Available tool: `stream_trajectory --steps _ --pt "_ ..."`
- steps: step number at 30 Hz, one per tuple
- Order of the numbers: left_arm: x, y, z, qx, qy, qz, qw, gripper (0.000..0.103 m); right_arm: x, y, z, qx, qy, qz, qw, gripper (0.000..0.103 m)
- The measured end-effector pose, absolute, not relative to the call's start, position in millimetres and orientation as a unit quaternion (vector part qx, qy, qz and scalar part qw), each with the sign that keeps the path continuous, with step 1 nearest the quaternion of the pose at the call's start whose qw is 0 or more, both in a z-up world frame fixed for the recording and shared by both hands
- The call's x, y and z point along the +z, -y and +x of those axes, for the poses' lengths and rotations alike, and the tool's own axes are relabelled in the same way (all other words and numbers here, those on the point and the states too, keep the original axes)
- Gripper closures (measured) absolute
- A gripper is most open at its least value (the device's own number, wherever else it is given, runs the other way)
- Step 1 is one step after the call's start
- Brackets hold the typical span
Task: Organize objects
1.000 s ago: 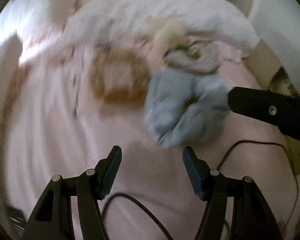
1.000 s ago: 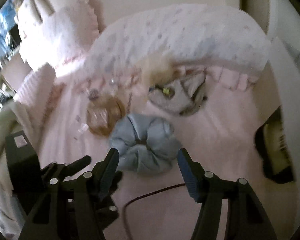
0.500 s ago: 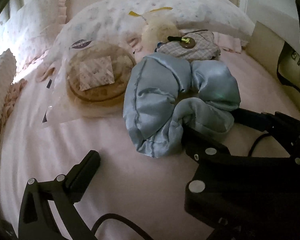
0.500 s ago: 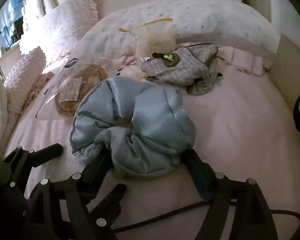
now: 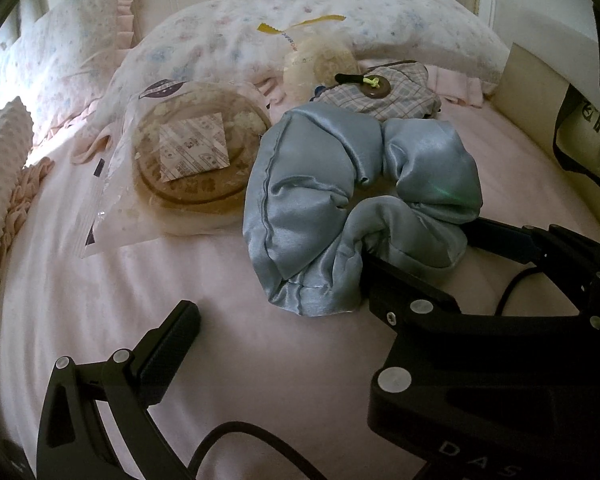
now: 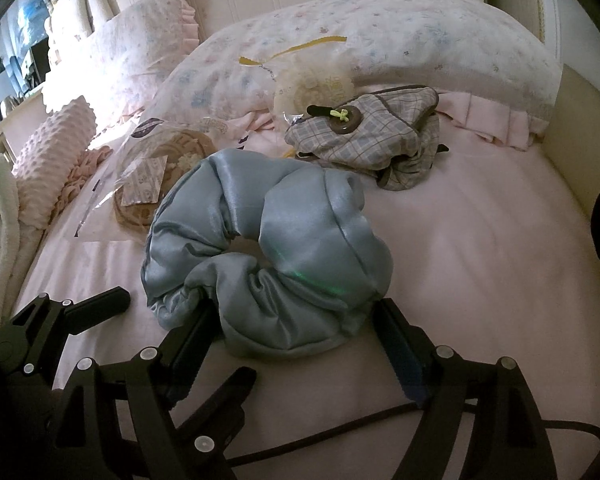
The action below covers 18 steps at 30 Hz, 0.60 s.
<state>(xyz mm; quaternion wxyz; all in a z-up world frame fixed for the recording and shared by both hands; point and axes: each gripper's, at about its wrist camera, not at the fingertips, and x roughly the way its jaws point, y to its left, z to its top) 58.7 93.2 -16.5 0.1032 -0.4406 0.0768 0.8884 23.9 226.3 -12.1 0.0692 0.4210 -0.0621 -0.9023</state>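
On the pink sheet (image 5: 140,300), mid-bed: blue satin scrunchie (image 6: 268,248), lying flat, a puffed ring with the hole facing up. Straddled at its six o'clock edge by the right gripper (image 6: 294,320), jaws opening, near rim of the scrunchie between them. One finger tucked against the fabric at seven o'clock, the other just beside it at five; no clear squeeze.

At eight o'clock of the scrunchie: left gripper (image 5: 300,332), spread wide, gripping nothing. One of its fingers hidden in its own view behind the right gripper's body.

At one o'clock of the scrunchie, touching or nearly so: plaid pouch (image 6: 364,140) with a brown button on top. At ten o'clock, just beside: round brown cake (image 5: 196,156) in clear wrap, small sachet lying on it. At twelve, behind the pouch: pale packet (image 5: 320,60) with a yellow strip, resting against the floral pillow (image 5: 340,12). At six, close to the lens: black cable (image 6: 340,436) running across the sheet.
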Motion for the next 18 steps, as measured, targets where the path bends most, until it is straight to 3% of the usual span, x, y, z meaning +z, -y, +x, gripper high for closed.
stream_trajectory --steps 18 --pt "-16.7 -92.2 57.3 0.889 -0.076 -0.44 0.103 0.0 -12.1 -226.3 24.1 -0.902 0.062 0.421 0.069 0.022"
